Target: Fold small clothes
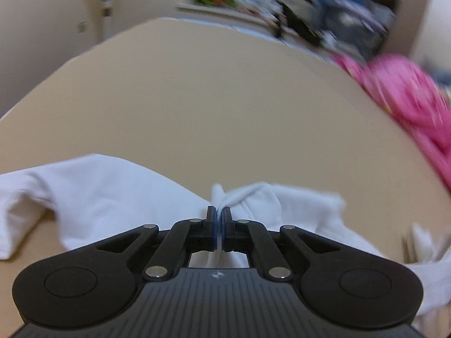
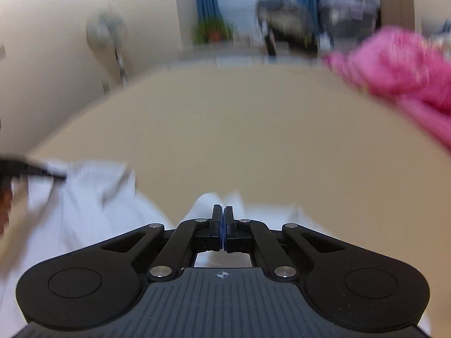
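Note:
A small white garment (image 1: 112,191) lies rumpled on the tan table (image 1: 225,112). My left gripper (image 1: 219,211) is shut on a bunched edge of the white garment, which spreads to both sides of it. In the right wrist view the same white garment (image 2: 93,205) lies under and left of my right gripper (image 2: 222,211), which is shut on a fold of the white cloth. The left gripper's black finger (image 2: 31,170) shows at the far left of that view, on the cloth. Both views are motion blurred.
A pile of pink clothes (image 1: 408,98) sits at the table's far right, also in the right wrist view (image 2: 400,67). Beyond the table's far edge are a standing fan (image 2: 108,33), a potted plant (image 2: 211,29), blue curtains and dark furniture.

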